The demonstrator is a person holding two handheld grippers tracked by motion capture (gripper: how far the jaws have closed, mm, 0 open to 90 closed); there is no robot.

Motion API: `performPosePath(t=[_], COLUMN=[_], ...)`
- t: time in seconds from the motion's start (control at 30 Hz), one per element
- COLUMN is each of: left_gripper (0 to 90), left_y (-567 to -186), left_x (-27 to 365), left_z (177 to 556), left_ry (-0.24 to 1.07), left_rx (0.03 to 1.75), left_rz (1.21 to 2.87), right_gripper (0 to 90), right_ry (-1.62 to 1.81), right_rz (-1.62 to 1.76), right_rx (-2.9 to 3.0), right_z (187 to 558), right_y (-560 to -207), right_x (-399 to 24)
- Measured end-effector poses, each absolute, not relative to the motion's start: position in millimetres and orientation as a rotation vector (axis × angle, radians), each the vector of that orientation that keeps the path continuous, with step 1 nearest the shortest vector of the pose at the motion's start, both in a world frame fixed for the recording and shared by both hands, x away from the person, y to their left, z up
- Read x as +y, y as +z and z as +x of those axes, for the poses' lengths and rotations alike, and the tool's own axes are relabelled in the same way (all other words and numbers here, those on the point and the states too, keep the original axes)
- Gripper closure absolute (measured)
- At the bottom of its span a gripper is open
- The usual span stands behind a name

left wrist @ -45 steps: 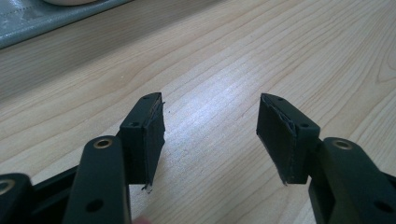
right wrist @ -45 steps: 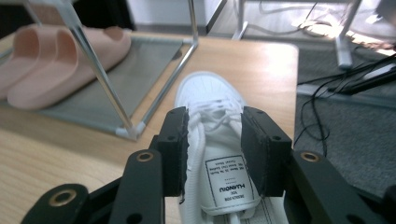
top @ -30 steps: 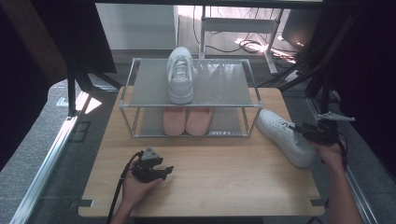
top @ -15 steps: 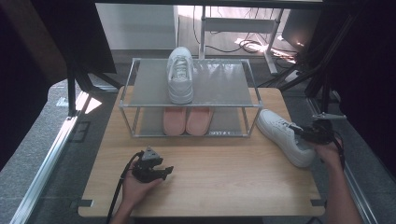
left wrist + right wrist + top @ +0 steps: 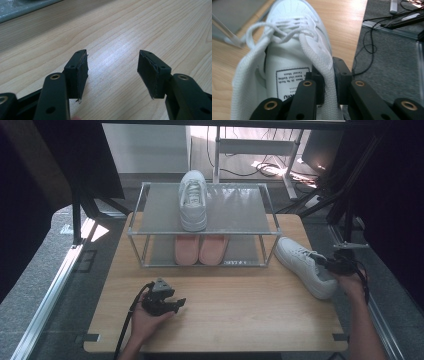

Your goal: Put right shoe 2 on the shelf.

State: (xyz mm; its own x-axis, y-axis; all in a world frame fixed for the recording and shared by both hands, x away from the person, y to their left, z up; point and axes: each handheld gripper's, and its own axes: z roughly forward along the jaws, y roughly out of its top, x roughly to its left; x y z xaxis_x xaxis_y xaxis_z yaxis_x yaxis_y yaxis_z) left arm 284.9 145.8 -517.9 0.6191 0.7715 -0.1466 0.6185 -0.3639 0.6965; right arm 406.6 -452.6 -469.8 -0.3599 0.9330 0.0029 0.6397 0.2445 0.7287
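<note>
A white sneaker (image 5: 304, 266) lies on the wooden table (image 5: 235, 315) right of the metal rack (image 5: 205, 226). My right gripper (image 5: 327, 265) has just been closing and is shut on the sneaker's side collar (image 5: 325, 75), one jaw inside the shoe and one outside. A second white sneaker (image 5: 193, 200) stands on the rack's top shelf. A pair of pink shoes (image 5: 200, 249) sits on the lower shelf. My left gripper (image 5: 176, 303) rests on the table near the front left, open, with bare wood between its pads (image 5: 80, 72).
The rack's right leg (image 5: 265, 251) stands close to the sneaker's toe. The table's right edge (image 5: 320, 270) runs just beside my right hand, with cables (image 5: 372, 40) on the grey floor beyond it. Dark frame posts (image 5: 350, 195) rise at the back right.
The right gripper's jaws have closed onto the sneaker's collar, and the right hand has shifted slightly. The left hand and gripper have stayed put.
</note>
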Motion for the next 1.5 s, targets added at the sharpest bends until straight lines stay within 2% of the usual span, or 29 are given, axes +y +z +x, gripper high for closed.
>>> performPosePath(t=[0.3,0.63,1.5], left_gripper=[42.6,42.6,42.5], left_y=[-518.7,-518.6,-517.7], left_x=[145.7,144.8,145.9], left_z=[285.0,284.7,284.3], left_ry=[0.26,0.259,0.262], left_rx=[1.092,1.091,1.091], left_rz=[2.096,2.097,2.097], right_gripper=[82.1,81.8,81.0], right_ry=[1.079,1.446,1.807], right_rz=[1.525,1.677,1.617], right_rx=[1.96,1.723,1.349], right_z=[390.9,371.3,328.5], right_y=[-467.2,-457.2,-413.3], right_x=[-458.4,-464.5,-440.9])
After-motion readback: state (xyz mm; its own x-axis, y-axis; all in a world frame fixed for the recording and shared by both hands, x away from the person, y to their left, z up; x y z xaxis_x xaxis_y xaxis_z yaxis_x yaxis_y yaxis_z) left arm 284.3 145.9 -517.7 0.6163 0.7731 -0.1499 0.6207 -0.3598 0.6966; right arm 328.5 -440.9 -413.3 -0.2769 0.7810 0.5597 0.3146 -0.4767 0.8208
